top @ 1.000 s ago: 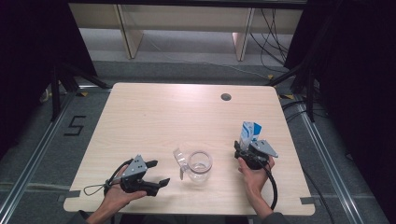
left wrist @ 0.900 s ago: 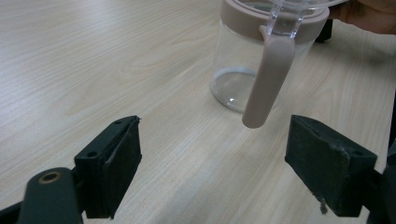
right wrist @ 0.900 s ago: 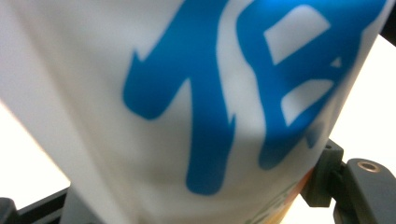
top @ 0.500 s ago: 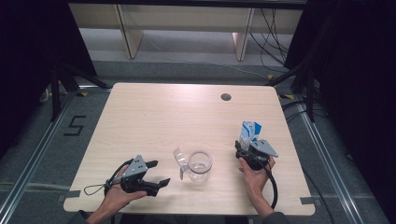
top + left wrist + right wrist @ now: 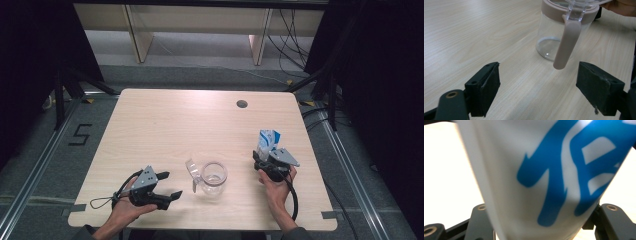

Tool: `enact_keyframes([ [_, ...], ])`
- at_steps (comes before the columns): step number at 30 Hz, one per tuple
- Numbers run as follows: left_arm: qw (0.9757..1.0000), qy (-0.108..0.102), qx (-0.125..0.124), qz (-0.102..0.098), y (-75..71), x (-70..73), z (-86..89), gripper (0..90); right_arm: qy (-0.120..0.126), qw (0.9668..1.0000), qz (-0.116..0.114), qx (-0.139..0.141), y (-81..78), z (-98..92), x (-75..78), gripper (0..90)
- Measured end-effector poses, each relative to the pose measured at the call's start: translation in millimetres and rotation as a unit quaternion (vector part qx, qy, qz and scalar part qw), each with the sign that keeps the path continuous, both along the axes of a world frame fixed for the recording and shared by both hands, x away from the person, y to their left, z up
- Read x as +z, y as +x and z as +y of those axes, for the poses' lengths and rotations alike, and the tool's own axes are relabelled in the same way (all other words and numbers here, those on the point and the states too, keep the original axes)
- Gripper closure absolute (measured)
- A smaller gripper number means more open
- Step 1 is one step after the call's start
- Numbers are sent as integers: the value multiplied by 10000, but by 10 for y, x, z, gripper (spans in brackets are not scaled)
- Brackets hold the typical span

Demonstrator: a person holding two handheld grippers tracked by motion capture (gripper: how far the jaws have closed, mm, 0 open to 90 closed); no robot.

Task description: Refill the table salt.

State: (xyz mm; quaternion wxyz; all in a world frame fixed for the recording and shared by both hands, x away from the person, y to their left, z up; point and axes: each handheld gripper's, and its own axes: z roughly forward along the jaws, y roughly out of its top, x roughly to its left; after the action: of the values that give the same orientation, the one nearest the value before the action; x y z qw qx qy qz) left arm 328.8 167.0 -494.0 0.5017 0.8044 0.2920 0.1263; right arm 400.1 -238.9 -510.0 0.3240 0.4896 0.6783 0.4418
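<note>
Right claw [image 5: 266, 151] has just been closing, now clamped on the blue-and-white carton [image 5: 267, 139]; left claw [image 5: 169, 184] gapes wide, facing the jug [image 5: 213, 177] on the bench [image 5: 170, 125]

Clear glossy plastic jug [image 5: 560, 37], matt wood-grain table [image 5: 165, 130], white/blue paper carton [image 5: 267, 140].

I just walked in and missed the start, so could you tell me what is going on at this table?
A person at a wooden table holds a gripper in each hand. The right gripper has a blue-and-white carton between its jaws, which have just been closing on it. The left gripper rests open, pointing at a clear pitcher with a pinkish rim and handle; it stands apart from it, not touching.
</note>
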Motion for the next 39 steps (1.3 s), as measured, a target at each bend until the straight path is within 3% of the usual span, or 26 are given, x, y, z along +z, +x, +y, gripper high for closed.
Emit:
enact_keyframes([
  [1,10000,37,16,-11,-1,5,4,183,-99,9999,-76,50,1,-14,2,420],
  [2,10000,24,22,-12,0,5,5,184,109,9999,-2,31,-23,15,4,421],
  [3,10000,60,26,-19,3,6,10,184,-27,10000,-27,92,-24,1,9,420],
  [10,10000,12,23,-18,5,1,7,184,-311,9979,-384,412,-103,-38,99,422],
  [14,10000,8,31,-9,8,1,7,184,-218,9973,-389,586,-186,-50,133,421],
  [16,10000,-54,76,25,6,-1,3,184,-388,9952,-468,765,-220,-46,156,421],
  [18,10000,-34,57,18,11,1,12,188,-456,9942,-405,890,-283,-12,186,422],
  [21,10000,-9,81,18,8,4,15,188,-665,9893,-601,1147,-337,10,225,421],
  [22,10000,-11,81,19,7,4,15,188,-720,9892,-652,1097,-370,26,232,422],
  [23,10000,-14,80,18,5,4,14,188,-951,9848,-806,1212,-374,19,242,422],
  [24,10000,-18,80,19,5,4,13,187,-964,9848,-706,1261,-412,35,247,422],
  [26,10000,-9,77,22,6,5,14,184,-1032,9830,-765,1309,-467,49,253,422],
  [28,10000,-25,65,22,11,3,11,181,-1336,9761,-878,1475,-496,47,271,422],
  [30,9999,-45,80,49,3,1,4,180,-1558,9716,-942,1513,-531,77,280,422],
  [32,10000,12,50,2,5,6,7,180,-1593,9711,-909,1528,-560,108,283,422],
  [33,10000,25,22,-19,9,6,9,180,-1675,9685,-954,1576,-555,111,289,422],
  [34,10000,16,49,5,6,5,8,180,-1638,9693,-952,1567,-561,126,292,422],
  [35,10000,10,48,8,6,3,9,180,-1722,9670,-978,1603,-561,128,298,422],
  [36,10000,6,47,6,5,2,9,179,-1703,9677,-980,1580,-573,142,301,422],
  [38,10000,-20,62,18,4,1,11,179,-1900,9629,-1029,1617,-583,159,312,422],
  [39,10000,-50,67,55,3,-2,10,179,-1876,9632,-1058,1606,-583,165,315,422],
])
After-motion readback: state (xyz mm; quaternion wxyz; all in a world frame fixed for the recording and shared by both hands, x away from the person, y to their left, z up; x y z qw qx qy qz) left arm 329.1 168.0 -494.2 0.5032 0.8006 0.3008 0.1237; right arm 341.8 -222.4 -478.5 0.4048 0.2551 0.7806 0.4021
